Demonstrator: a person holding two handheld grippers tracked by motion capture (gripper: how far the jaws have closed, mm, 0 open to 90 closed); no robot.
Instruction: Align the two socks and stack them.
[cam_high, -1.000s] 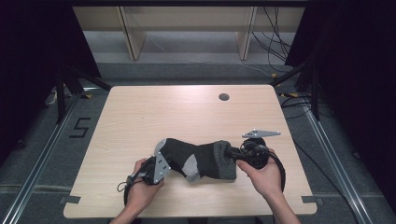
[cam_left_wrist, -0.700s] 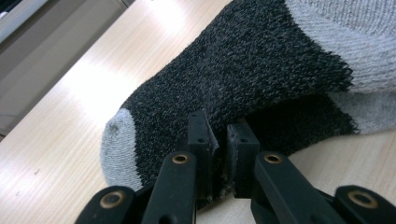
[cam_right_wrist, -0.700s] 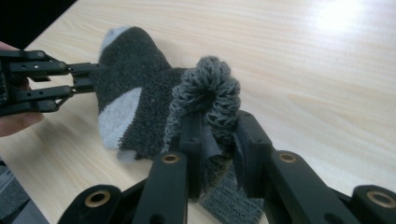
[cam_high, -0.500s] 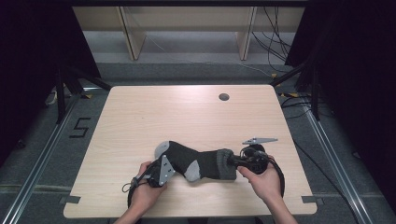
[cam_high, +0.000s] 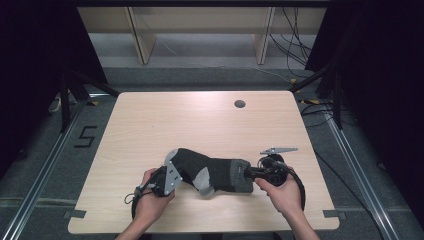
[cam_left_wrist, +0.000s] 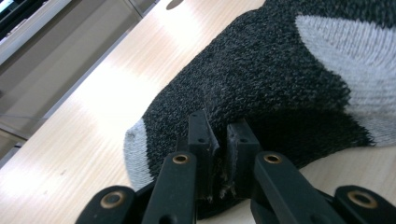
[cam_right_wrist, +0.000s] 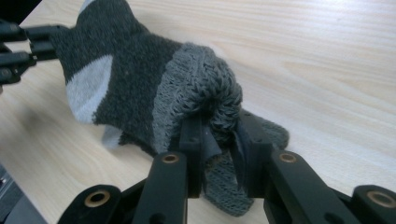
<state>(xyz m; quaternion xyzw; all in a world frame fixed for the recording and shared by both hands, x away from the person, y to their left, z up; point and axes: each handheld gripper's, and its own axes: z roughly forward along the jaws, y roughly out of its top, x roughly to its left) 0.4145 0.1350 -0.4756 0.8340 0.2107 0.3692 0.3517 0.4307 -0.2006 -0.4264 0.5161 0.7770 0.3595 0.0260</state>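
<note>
pale wooden desk (cam_high: 150, 125) carries a dark grey knitted sock with light grey heel and toe patches (cam_high: 210, 172), stretched between the two tools. left hand-held gripper (cam_left_wrist: 217, 140) has its jaws pinched together on the sock's foot end, just ahead of its tips. right hand-held gripper (cam_right_wrist: 219, 140) is clamped on the bunched ribbed cuff, the sock's body running away beyond its jaws.
</note>
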